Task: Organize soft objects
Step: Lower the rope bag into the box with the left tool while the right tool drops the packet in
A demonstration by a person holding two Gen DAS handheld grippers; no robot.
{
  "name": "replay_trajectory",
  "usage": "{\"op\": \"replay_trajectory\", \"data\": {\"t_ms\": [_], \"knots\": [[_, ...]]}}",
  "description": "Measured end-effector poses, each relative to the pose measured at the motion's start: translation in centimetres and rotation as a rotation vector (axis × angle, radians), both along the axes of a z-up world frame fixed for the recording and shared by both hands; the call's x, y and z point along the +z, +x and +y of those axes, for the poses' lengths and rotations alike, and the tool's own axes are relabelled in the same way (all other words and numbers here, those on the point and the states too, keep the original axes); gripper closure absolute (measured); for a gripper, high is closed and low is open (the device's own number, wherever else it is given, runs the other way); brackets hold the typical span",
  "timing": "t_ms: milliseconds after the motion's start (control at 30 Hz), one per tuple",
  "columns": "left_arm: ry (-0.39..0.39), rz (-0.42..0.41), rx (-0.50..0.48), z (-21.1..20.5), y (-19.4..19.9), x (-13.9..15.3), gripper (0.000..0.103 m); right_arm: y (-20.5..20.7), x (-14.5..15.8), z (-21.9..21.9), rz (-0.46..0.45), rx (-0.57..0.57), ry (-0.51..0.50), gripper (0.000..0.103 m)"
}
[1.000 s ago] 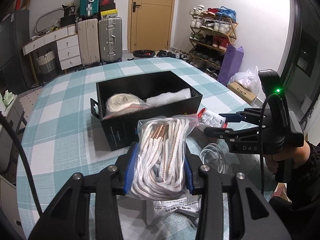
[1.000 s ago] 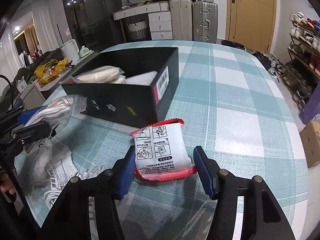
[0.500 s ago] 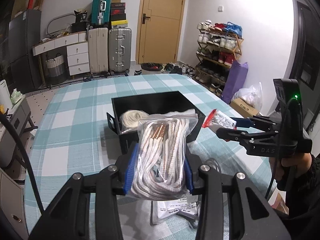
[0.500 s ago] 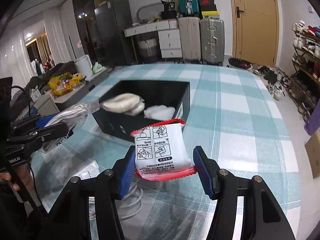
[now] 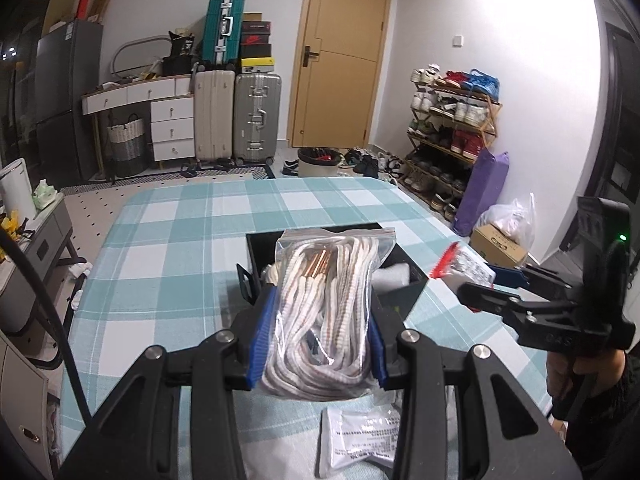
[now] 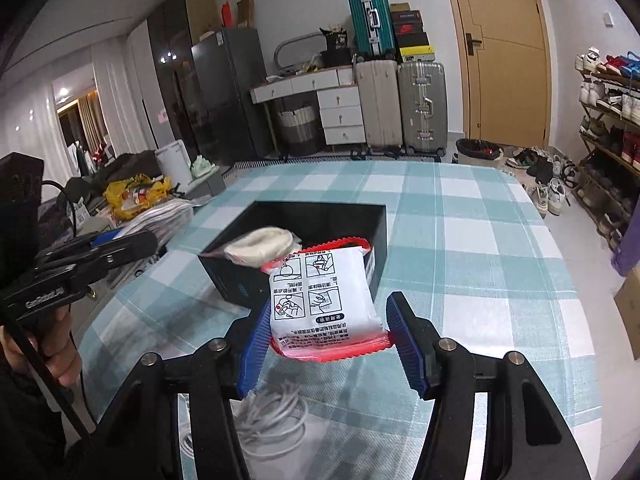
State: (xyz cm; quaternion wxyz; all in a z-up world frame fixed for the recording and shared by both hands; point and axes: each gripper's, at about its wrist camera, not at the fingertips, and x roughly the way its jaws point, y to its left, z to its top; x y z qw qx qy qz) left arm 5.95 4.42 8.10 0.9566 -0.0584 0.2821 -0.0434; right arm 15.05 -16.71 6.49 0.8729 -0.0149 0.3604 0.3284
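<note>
My left gripper [image 5: 317,336] is shut on a clear zip bag of white laces [image 5: 324,312], held in the air in front of the black box [image 5: 400,276]. In the right wrist view my right gripper [image 6: 329,338] is shut on a white packet with red edges [image 6: 324,304], lifted above the near side of the black box [image 6: 296,216]. The box holds a cream bundle [image 6: 260,244] and a white foam wrap [image 5: 394,274]. Each gripper shows in the other's view: the right gripper [image 5: 472,280] with its packet at the right, the left gripper [image 6: 132,240] with its bag at the left.
A coil of white cable [image 6: 272,416] and a flat white pouch [image 5: 360,440] lie on the checked tablecloth [image 5: 180,248] near me. A person's hand [image 6: 52,344] holds the left gripper. Suitcases, drawers, a door and a shoe rack stand beyond the table.
Both grippers have risen with their loads, the bag of laces and the red-edged packet. The box now sits lower and smaller in both views. Neither grip has changed.
</note>
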Motion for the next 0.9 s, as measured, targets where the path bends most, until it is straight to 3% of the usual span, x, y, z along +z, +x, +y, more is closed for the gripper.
{"op": "replay_trajectory", "data": {"t_ms": [433, 900], "knots": [[0.018, -0.008, 0.029, 0.4, 2.7, 0.2, 0.064, 0.7, 1.7, 1.1, -0.02, -0.002, 0.015, 0.045], [0.03, 0.013, 0.014, -0.2, 6.1, -0.7, 0.064, 2.4, 1.0, 3.2, -0.014, -0.006, 0.009, 0.045]]}}
